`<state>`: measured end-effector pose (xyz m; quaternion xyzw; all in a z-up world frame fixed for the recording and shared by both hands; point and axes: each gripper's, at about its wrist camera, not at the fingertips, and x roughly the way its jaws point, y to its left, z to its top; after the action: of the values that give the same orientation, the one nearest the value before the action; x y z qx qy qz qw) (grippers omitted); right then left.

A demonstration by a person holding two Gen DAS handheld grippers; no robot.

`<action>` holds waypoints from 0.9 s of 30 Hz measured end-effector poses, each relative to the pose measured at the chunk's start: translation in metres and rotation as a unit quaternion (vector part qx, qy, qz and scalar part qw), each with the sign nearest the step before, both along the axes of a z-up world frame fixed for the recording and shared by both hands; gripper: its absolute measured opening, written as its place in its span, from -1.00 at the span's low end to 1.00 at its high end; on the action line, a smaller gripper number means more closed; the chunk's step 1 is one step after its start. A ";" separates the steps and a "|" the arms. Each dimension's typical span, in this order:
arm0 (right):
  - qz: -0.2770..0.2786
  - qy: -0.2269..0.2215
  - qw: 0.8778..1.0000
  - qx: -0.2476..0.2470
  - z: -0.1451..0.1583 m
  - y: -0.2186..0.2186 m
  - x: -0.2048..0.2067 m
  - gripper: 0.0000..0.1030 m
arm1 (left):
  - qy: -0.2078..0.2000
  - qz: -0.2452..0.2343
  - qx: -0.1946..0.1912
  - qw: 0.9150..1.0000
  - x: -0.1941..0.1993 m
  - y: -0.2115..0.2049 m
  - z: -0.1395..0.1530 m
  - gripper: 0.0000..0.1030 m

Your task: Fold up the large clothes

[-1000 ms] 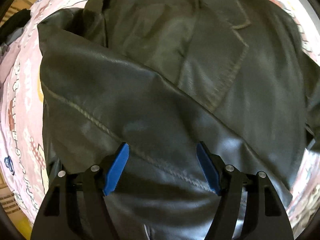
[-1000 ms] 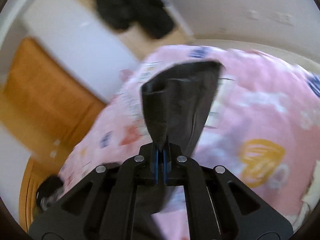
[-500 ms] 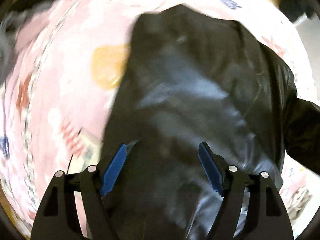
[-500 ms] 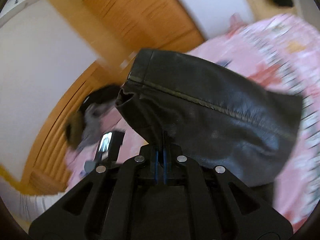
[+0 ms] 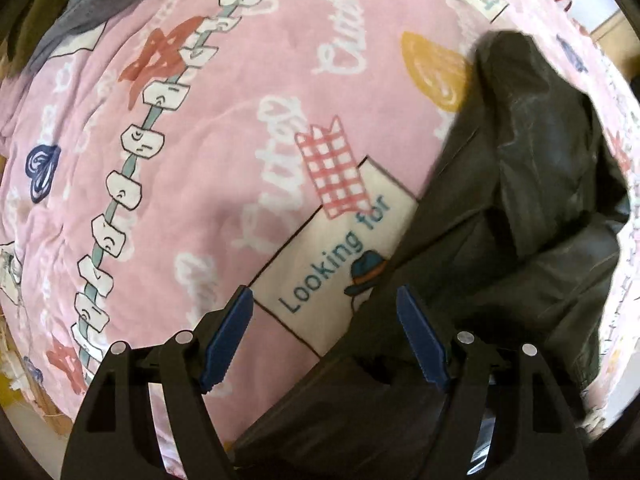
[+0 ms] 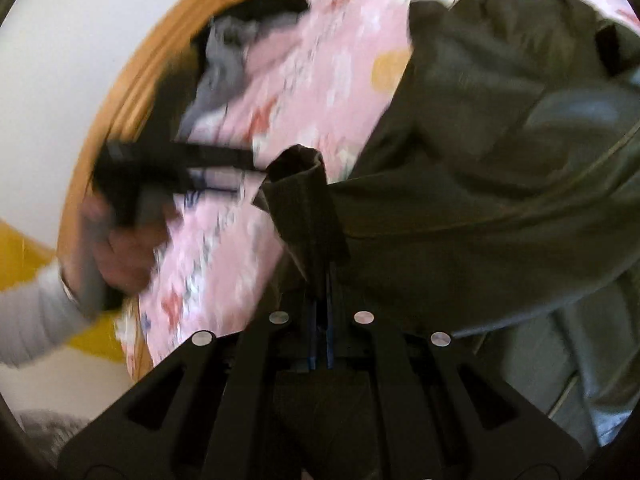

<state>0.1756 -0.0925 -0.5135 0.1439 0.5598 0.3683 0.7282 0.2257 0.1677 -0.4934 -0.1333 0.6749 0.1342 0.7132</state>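
A black leather jacket [image 5: 532, 216] lies crumpled on a pink printed bedspread [image 5: 248, 128], at the right of the left wrist view. My left gripper [image 5: 324, 344] is open and empty, its blue pads over the jacket's left edge and the bedspread. My right gripper [image 6: 319, 312] is shut on the jacket's sleeve cuff [image 6: 304, 192], which stands up from the jaws. The jacket body [image 6: 500, 128] spreads to the right in the right wrist view. The left gripper [image 6: 168, 172] and the hand holding it show blurred at the left there.
A grey and dark pile of clothes [image 5: 84, 12] lies at the bedspread's far left corner, also in the right wrist view [image 6: 236, 44]. A wooden bed frame [image 6: 132, 92] and a white wall run behind it.
My left gripper has swung left off the jacket, so mostly bedspread shows now. My right gripper has carried the cuff round toward the jacket body, still shut on it.
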 end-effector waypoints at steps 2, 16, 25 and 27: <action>0.036 0.005 0.999 -0.023 -0.013 0.014 -0.016 -0.94 | -0.015 -0.011 -0.002 1.000 0.008 -0.010 0.007 0.38; -0.037 0.085 0.996 0.003 0.013 -0.009 -0.023 0.40 | -0.094 -0.118 -0.090 0.984 0.075 -0.128 0.048 0.39; -0.134 0.014 0.989 -0.062 0.082 -0.109 0.045 0.40 | -0.088 -0.173 -0.094 0.976 0.093 -0.165 0.059 0.49; -0.170 -0.030 0.978 -0.120 0.089 -0.148 0.109 0.40 | -0.072 -0.182 -0.098 0.976 0.090 -0.180 0.039 0.43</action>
<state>0.2846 -0.2406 -0.4247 0.1378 0.5455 0.1735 0.8083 0.3159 -0.0119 -0.4544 -0.0865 0.6445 -0.0744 0.7560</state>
